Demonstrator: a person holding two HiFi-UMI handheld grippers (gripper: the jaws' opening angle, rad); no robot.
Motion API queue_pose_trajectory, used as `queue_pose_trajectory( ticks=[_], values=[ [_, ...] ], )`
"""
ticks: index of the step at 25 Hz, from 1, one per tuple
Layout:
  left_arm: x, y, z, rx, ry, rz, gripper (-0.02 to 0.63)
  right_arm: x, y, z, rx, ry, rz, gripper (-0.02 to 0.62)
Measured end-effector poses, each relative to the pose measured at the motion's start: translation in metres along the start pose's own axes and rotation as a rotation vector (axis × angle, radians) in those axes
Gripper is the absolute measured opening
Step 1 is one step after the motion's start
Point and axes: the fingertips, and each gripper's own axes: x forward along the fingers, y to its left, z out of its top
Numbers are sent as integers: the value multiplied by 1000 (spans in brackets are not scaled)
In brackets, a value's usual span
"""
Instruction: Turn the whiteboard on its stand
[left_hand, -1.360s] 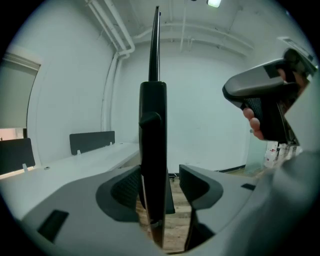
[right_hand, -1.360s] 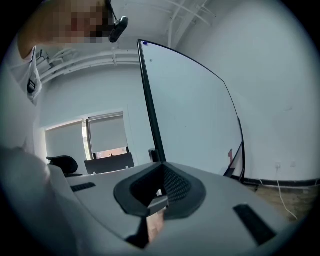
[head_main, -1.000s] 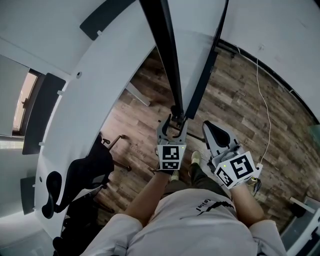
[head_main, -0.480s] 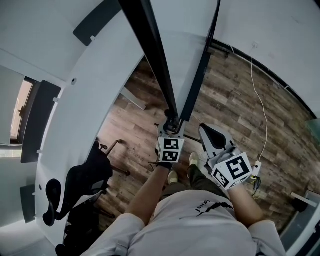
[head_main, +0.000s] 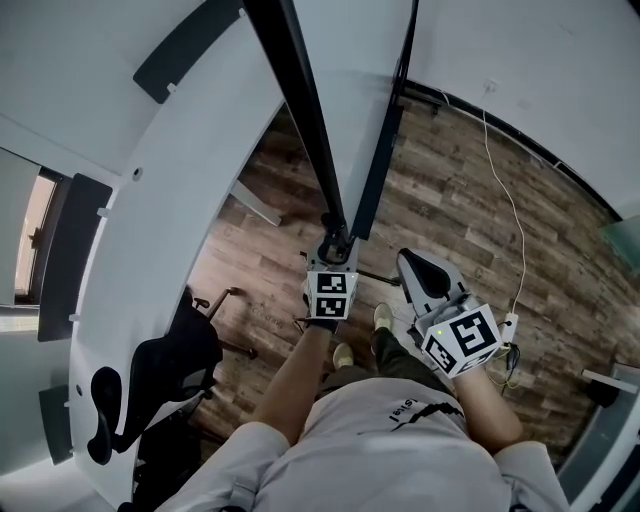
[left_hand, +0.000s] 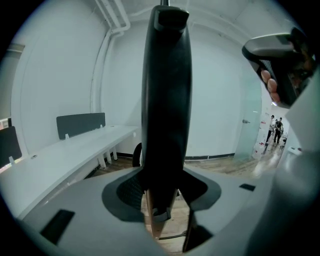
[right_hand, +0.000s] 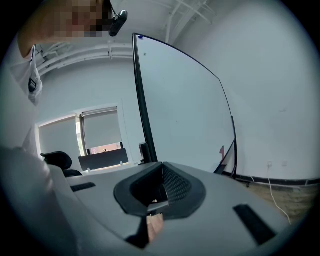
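The whiteboard (right_hand: 185, 115) stands upright, and from the head view I look down along its black frame edge (head_main: 300, 110). My left gripper (head_main: 333, 262) is at the lower end of that edge. In the left gripper view the black frame (left_hand: 167, 100) fills the gap of the left gripper (left_hand: 167, 192); its jaws have just been closing and both pads now press on the frame. My right gripper (head_main: 420, 275) hangs to the right of the board, apart from it. In its own view the right gripper (right_hand: 160, 192) has its pads together with nothing between them.
A second black bar (head_main: 385, 150) of the board's stand runs beside the gripped edge. A long white desk (head_main: 150, 200) with dark dividers (head_main: 70, 250) and a black office chair (head_main: 160, 360) are at the left. A white cable (head_main: 515, 220) lies on the wood floor at the right.
My left gripper has moved forward and down onto the lower end of the black frame, and its jaws have narrowed around it. The right gripper has barely moved.
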Motion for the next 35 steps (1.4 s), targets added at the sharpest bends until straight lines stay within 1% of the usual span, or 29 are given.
queue_pose_trajectory(
  ticks=[4, 11, 15, 24, 28, 35],
  values=[
    [-5, 1, -4, -1, -5, -15, 199, -6, 3, 0, -2, -3, -21, 14],
    [-21, 16, -19, -16, 10, -3, 199, -16, 13, -1, 1, -16, -51, 14],
    [-40, 24, -27, -15, 13, 4, 199, -22, 34, -3, -1, -24, -58, 14],
    [-85, 32, -51, -5, 13, -20, 199, -44, 84, -23, 15, -27, -111, 14],
    [-105, 31, -59, -1, 2, -22, 199, -59, 99, -31, 20, -29, -132, 14],
    [-134, 31, -76, -6, 10, -21, 199, -88, 122, -40, 28, -51, -164, 14]
  ],
)
